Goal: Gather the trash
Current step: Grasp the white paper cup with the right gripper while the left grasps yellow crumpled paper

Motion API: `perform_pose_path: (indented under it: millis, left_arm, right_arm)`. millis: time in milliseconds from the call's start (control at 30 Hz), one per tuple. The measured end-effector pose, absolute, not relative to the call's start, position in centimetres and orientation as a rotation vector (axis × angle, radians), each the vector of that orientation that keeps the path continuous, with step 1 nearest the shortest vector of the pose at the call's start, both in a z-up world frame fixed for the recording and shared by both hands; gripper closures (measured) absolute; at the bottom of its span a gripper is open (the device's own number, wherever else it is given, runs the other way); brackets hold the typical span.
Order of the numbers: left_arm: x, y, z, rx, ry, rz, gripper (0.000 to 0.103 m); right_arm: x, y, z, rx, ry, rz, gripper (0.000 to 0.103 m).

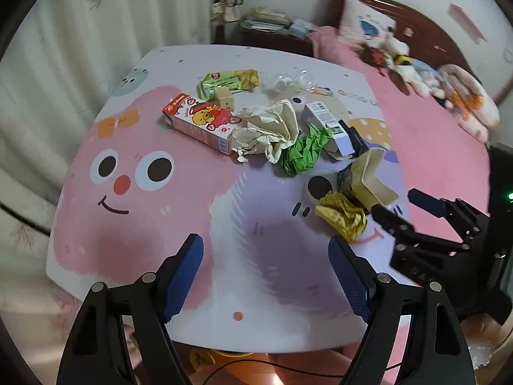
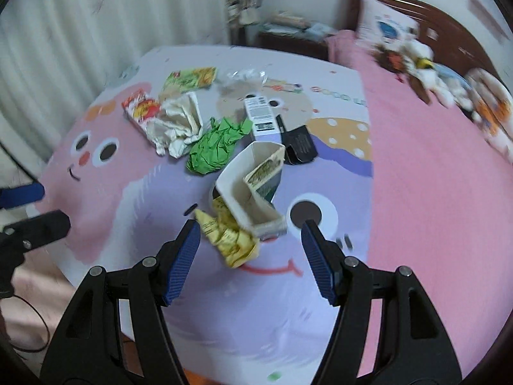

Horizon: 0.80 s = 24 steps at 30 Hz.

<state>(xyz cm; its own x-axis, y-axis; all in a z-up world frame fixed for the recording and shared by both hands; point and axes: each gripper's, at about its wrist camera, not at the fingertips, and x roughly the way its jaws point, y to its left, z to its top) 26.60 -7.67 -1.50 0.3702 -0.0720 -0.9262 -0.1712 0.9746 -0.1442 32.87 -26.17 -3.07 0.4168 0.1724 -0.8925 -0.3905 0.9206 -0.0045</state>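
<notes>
Yellow wrapper [image 2: 232, 240] blurred, torn carton [image 2: 253, 189] overlapping it

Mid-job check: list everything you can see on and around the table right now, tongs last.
table: 1, pink and lilac cartoon top, centre
red snack box: 1, lying at rear left
green packet: 1, behind the red box
cream crumpled paper: 1, mid pile
green crumpled paper: 1, beside the cream paper
white barcode box: 1, rear
black box: 1, right of the barcode box
torn open carton: 1, cream, near front
yellow crumpled wrapper: 1, against the carton
bed: 1, pink, right
left tongs: open, empty
right tongs: open, around the wrapper
</notes>
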Motion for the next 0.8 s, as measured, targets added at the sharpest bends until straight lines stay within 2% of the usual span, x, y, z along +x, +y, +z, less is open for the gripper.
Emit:
perform_pose_path:
  millis: [67,100,167,200,233,533,800]
  left_arm:
    - [27.1,-8.2,-2.0,-0.238,1.203,0.091,0.021]
    - [27.4,-8.6,-2.3,-0.239,1.212,0.106,0.021]
    - [27.9,-9.4,-2.7,-0.240,1.224,0.129,0.021]
    - [28.1,-9.7,-2.9,-0.237,1.227,0.135,0.021]
    - [28.3,-10.1,-3.1,-0.233,1.230,0.141,0.021]
    - [31.1,-13.6,-5.0,-0.233,1.287,0.126,0.021]
    - [34.9,-16.5,-8.8,-0.254,1.383,0.085,0.021]
  right_arm:
    - [34.1,-26.1,-4.6,-0.267,1.105,0.404,0.042]
    - [34.5,-26.0,-5.1,-0.283,1.113,0.422,0.046]
    - [35.0,-25.9,-6.2,-0.298,1.134,0.466,0.058]
    - [35.4,-26.0,-6.7,-0.300,1.146,0.488,0.068]
    - [35.3,-26.0,-7.0,-0.301,1.151,0.498,0.070]
    - [36.4,-30.5,-6.1,-0.165,1.113,0.591,0.076]
    - [36.7,-35.4,-4.8,-0.008,1.094,0.559,0.076]
